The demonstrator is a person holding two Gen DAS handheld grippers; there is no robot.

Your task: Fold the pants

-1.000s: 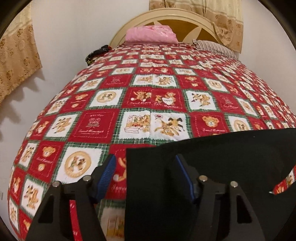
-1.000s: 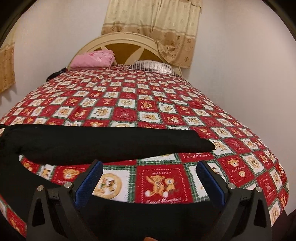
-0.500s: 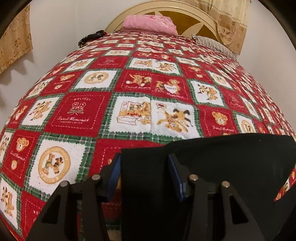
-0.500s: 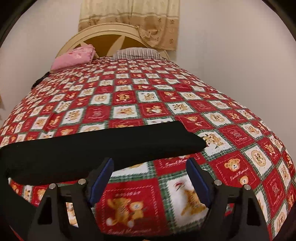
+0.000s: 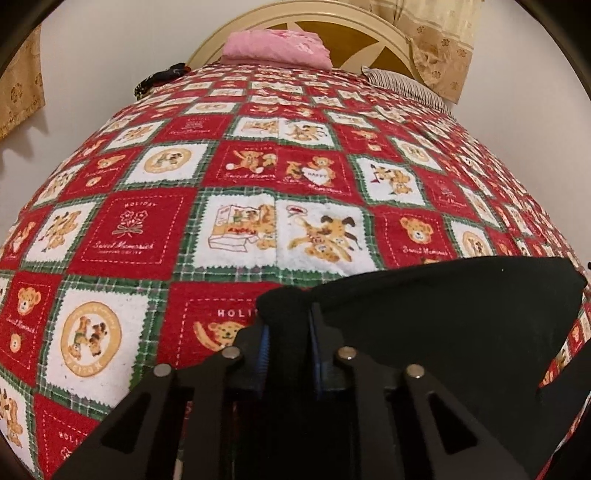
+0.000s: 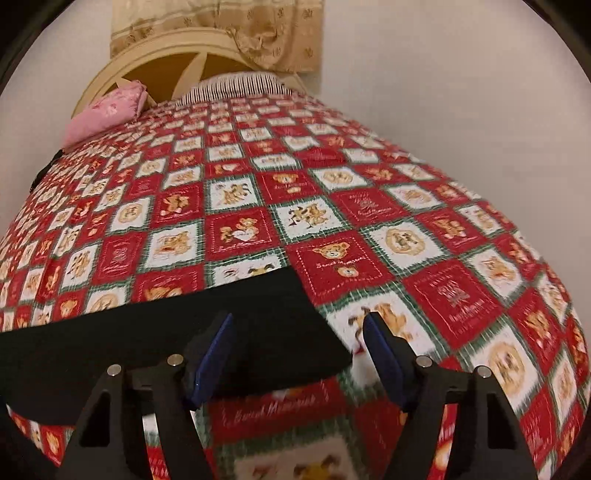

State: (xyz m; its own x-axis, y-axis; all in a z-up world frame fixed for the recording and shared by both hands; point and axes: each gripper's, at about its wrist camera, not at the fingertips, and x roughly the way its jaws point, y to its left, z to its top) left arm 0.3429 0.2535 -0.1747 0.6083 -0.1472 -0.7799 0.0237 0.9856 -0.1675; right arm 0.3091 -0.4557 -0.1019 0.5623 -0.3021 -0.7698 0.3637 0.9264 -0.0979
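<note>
Now one pair of black pants (image 5: pixel 461 332) lies on one bedspread (image 5: pixel 258 184).

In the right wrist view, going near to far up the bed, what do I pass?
Right tool → black pants → teddy-bear quilt → striped pillow → headboard → curtain.

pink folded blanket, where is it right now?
The pink folded blanket lies at the far end of the bed against the cream headboard, left of the striped pillow in both wrist views.
</note>
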